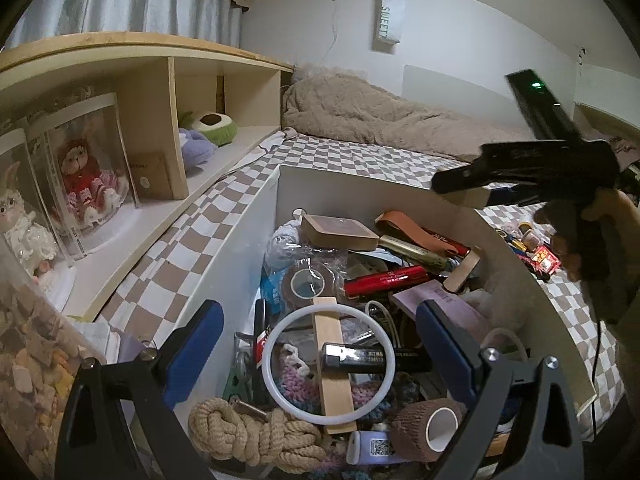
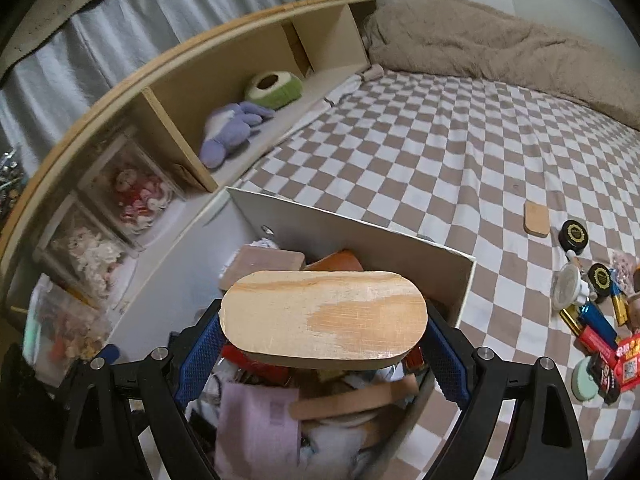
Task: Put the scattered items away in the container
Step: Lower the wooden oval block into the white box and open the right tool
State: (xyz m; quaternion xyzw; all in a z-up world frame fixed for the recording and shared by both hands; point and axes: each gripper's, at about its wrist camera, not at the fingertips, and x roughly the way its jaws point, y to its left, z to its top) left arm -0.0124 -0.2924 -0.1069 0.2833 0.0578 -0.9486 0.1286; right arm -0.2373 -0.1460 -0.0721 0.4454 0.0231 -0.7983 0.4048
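Space inside the white box (image 1: 256,248) is tight: it is nearly full with a rope bundle (image 1: 256,436), a white ring (image 1: 329,364), tape rolls, a red tube (image 1: 384,280) and much more, piled close to the walls. Left claw (image 1: 320,360) hangs above this pile with its blue fingers (image 1: 192,356) apart and nothing between them. Right claw (image 2: 324,344) is clamped on an oval wooden block (image 2: 324,316), held above the box, near its far wall (image 2: 360,236).

Only the right wrist view shows the wide free checkered bed (image 2: 440,152) and the scattered items on it: a small wooden piece (image 2: 537,219), two black round tins (image 2: 574,234), batteries and red packets (image 2: 628,364) at the right edge, well apart from the box. Only the left wrist view shows the right claw from outside, with the person's hand (image 1: 600,236) on it.

The block hides much of the box interior in the right view. The items at the right edge are partly cut off and hard to identify.
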